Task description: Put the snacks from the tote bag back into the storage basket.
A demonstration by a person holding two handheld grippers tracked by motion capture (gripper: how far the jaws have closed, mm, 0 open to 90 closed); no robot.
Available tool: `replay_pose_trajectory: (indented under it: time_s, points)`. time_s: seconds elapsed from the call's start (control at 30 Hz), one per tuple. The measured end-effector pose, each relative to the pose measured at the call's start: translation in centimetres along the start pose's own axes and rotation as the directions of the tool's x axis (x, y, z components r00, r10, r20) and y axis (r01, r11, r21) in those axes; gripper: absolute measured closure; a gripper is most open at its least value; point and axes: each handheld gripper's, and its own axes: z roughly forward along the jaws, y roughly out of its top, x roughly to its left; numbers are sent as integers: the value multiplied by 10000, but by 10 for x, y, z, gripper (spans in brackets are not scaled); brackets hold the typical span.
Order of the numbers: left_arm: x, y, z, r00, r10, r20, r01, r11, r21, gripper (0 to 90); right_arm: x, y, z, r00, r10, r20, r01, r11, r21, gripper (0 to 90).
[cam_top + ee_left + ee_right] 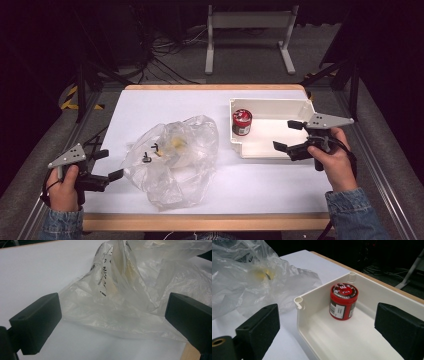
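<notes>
While the clear plastic bag [172, 157] lies crumpled on the white table [150, 107], left of centre, we log a yellowish item inside it, blurred through the film, and black print on the plastic. In the left gripper view the bag [130, 297] sits between and just beyond the two jaws; whether either jaw touches it we cannot tell.

Left gripper [111, 164]: at about 8 o'clock from the bag, close to its edge, jaws spread wide with nothing between them. The left hand [64, 187] holds it near the table's front left corner.

White tray [277, 106]: at about 2 o'clock from the bag, apart from it. A red jar [242, 122] stands upright in the tray's left end, lid up; in the right gripper view the jar [343, 301] shows a label on its side.

Right gripper [287, 135]: over the tray's right part, at 3 o'clock from the jar and well apart from it, jaws spread wide and empty, held by the right hand [335, 162].
</notes>
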Motion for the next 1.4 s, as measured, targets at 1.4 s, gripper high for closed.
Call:
replay_pose_trajectory:
  time_s: [1.4]
  points:
    - [0, -43, 18, 9975, -436, -552, 414, 9983, -405, 18, -1, -112, -4, 9836, 1452, 1070, -1484, 9887, 226, 34]
